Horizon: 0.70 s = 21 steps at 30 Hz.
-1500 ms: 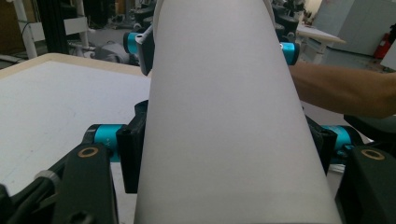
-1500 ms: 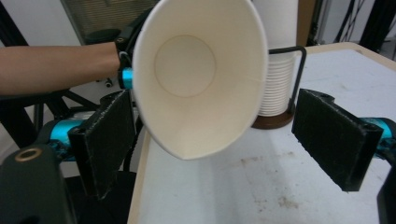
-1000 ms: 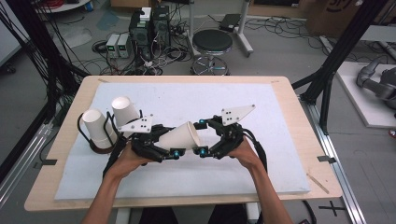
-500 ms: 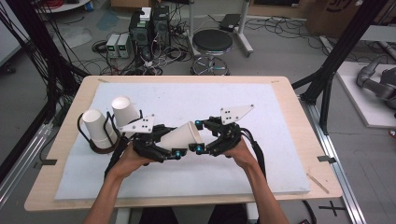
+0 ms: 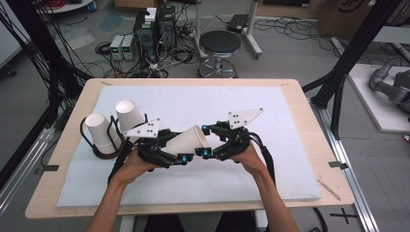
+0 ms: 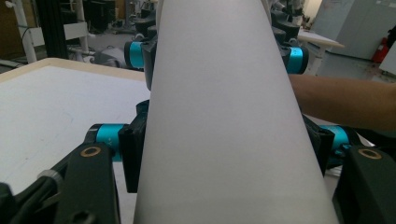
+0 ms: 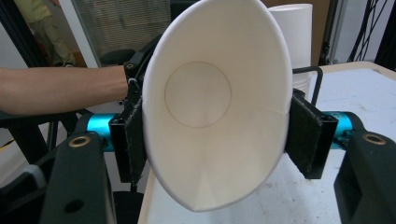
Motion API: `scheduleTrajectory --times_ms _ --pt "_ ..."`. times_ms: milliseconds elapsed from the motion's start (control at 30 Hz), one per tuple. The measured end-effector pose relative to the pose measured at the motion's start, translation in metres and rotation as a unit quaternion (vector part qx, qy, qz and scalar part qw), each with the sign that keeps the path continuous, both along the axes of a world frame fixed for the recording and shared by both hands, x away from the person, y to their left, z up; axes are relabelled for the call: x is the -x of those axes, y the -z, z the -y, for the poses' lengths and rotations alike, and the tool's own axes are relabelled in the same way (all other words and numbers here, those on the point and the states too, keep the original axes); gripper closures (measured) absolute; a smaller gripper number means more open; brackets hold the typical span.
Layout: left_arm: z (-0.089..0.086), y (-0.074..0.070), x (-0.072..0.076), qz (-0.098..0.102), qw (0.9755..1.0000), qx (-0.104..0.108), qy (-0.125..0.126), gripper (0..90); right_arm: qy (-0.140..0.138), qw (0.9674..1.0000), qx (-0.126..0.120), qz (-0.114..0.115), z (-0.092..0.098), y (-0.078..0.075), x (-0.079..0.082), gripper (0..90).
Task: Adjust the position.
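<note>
Seen from the high view, a person holds a white paper cup on its side above the white mat, caught between two hand-held grippers. The left gripper clamps the cup's narrow base end; the right gripper meets it at the rim, its jaws having just been closing, with the cup's mouth between them. Two more paper cups stand upside down in a black holder near the mat's left edge, well apart from the held cup. A round stool stands on the floor beyond the wooden table.

In the left gripper view, the cup's wall runs away from the camera, both pads pressed against its sides, and the other gripper's blue-trimmed fingers grip its far end.

In the right gripper view, the cup's open mouth faces the camera, squeezed into an oval by the pads pressed on either side of the rim. The stacked cups rise behind it.
</note>
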State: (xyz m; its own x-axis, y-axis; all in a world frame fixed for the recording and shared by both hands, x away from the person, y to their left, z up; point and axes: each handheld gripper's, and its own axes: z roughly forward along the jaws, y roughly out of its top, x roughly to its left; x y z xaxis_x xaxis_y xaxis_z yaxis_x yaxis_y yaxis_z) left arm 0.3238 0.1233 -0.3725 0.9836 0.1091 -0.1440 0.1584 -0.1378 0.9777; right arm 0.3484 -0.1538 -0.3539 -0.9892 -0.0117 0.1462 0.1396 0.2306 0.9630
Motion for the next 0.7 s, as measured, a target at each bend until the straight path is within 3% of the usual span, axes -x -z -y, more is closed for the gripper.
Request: scheduleTrajectory --times_ms 167,267,500,567,700 --pt "0.000 0.001 0.000 -0.005 0.9999 -0.009 -0.009 17.5 0.003 1.0000 0.001 0.000 0.002 0.000 -0.001 32.5" --pt "-0.001 0.001 -0.001 -0.006 0.9998 -0.016 -0.013 17.2 0.003 1.0000 0.008 0.001 0.002 0.000 -0.001 32.6" --pt "-0.008 0.002 -0.002 -0.028 0.9981 -0.049 -0.026 6.0 0.010 0.9997 0.021 0.006 0.004 -0.001 -0.002 32.5" --pt "-0.009 0.001 -0.002 -0.032 0.9972 -0.064 -0.023 1.7 0.010 0.9997 0.023 0.005 0.006 -0.002 -0.002 32.5" --pt "-0.010 0.000 0.000 -0.034 0.9942 -0.099 -0.025 1.7 0.015 0.9993 0.034 0.010 0.007 -0.002 -0.002 32.4"
